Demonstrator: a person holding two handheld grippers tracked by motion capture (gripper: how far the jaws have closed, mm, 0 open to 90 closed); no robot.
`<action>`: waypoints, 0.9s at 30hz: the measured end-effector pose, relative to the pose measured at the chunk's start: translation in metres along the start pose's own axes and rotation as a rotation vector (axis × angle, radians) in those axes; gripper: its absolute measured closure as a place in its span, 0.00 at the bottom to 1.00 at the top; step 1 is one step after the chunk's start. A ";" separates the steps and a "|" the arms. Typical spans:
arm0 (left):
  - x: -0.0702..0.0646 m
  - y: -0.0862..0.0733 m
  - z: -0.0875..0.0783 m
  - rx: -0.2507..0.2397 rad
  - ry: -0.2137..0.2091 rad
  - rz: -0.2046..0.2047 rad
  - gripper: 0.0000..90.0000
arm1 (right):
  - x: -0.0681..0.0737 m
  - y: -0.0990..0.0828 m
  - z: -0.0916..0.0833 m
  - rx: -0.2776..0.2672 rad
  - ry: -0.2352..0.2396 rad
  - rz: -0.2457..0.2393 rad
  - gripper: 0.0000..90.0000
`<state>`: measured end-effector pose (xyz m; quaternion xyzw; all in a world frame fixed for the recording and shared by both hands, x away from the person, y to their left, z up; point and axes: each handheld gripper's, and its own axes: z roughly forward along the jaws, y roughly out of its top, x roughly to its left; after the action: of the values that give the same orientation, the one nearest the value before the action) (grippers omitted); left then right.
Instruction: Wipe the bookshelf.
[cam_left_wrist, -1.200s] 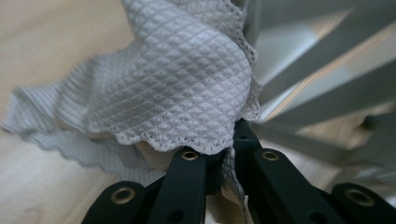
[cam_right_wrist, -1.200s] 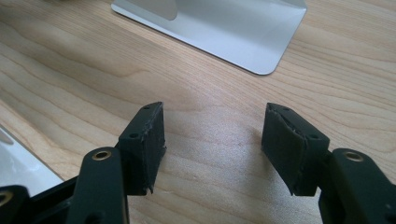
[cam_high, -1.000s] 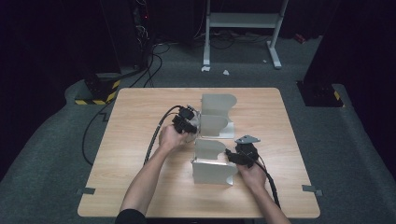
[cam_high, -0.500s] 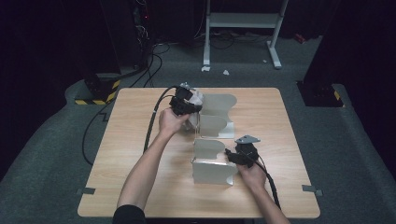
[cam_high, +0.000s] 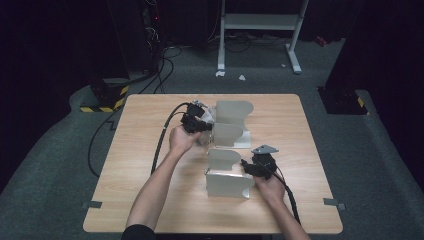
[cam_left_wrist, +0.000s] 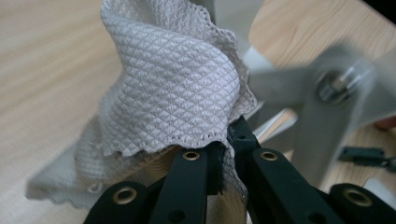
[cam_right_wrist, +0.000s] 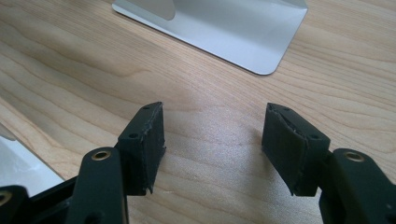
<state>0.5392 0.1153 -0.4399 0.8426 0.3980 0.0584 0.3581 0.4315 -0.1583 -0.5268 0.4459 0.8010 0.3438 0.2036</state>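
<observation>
My left gripper (cam_left_wrist: 226, 140) is shut on a white quilted cloth (cam_left_wrist: 173, 88), which bunches up above the jaws and hangs down to the left. In the high view the left gripper (cam_high: 199, 121) holds the cloth (cam_high: 208, 117) against the left side of two grey metal bookends (cam_high: 232, 112) standing mid-table. A blurred grey bookend (cam_left_wrist: 322, 116) is just behind the cloth. My right gripper (cam_right_wrist: 212, 140) is open over bare wood, nothing between its pads. It sits at the right of a nearer bookend (cam_high: 225, 182).
The wooden table (cam_high: 150, 130) has free surface on its left side and front. A flat bookend base (cam_right_wrist: 233, 28) lies ahead of the right gripper. Black cables (cam_high: 162, 135) trail from both grippers. Dark floor and a white stand (cam_high: 260, 22) lie beyond the table.
The left hand has lifted with the cloth and swung toward the far bookends, then come back slightly. The right hand has stayed put.
</observation>
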 end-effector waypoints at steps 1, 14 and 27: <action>0.000 -0.003 0.003 0.007 -0.003 -0.003 0.97 | 0.000 0.000 0.000 -0.001 -0.001 -0.006 0.44; 0.005 -0.036 0.051 0.155 -0.011 -0.045 0.96 | 0.000 0.000 0.000 -0.001 -0.001 -0.005 0.44; -0.005 0.000 0.001 -0.008 0.036 -0.001 0.97 | 0.000 0.000 0.000 -0.001 0.000 -0.004 0.44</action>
<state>0.5362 0.1115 -0.4400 0.8397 0.4046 0.0752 0.3544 0.4315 -0.1584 -0.5269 0.4443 0.8017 0.3436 0.2045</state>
